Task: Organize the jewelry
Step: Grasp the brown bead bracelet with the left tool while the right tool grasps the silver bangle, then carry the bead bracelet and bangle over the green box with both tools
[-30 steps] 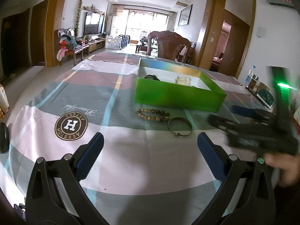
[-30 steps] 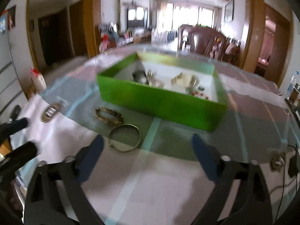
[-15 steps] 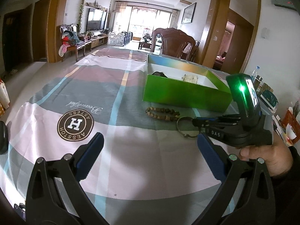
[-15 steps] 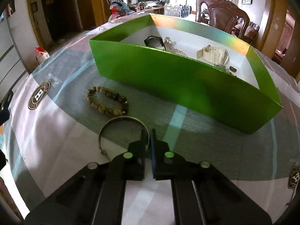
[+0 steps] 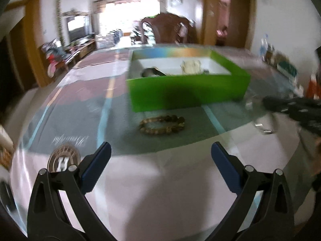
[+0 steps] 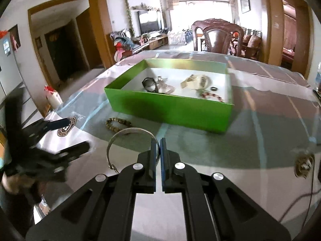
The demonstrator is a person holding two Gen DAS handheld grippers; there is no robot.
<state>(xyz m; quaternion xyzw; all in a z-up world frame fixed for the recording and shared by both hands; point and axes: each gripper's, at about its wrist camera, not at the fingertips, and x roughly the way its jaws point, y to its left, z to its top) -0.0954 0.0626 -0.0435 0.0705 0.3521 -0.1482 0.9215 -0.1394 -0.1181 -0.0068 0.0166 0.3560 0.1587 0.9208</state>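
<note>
The metal bangle (image 6: 130, 140) is pinched at its right-hand rim between the pressed-together blue pads of the right gripper (image 6: 160, 150), and it appears lifted clear of the cloth, its open ends hanging down toward the lower left. Just beyond it the beaded bracelet (image 6: 118, 123) lies flat on the grey-green band of the tablecloth (image 6: 260, 140), close to the near wall of the green box (image 6: 170, 108) but not touching it. In the left wrist view the same bracelet (image 5: 162, 124) sits in the gap between the box (image 5: 186, 92) and the left gripper (image 5: 158, 160), with bare cloth on both sides of it.

The box is open at the top, its near wall upright. Inside, on the white floor, lie a dark watch (image 6: 149, 84), a pale bracelet (image 6: 197, 81), a small ring (image 6: 213, 89) and a red beaded strand (image 6: 212, 96); the middle of the floor looks bare.

The left gripper's jaws are spread wide, nothing between them, above the pale part of the cloth near the round printed logo (image 5: 64, 159). Right of the box the cloth runs open to the table's far edge. A carved wooden chair (image 6: 217, 36) stands behind the table.
</note>
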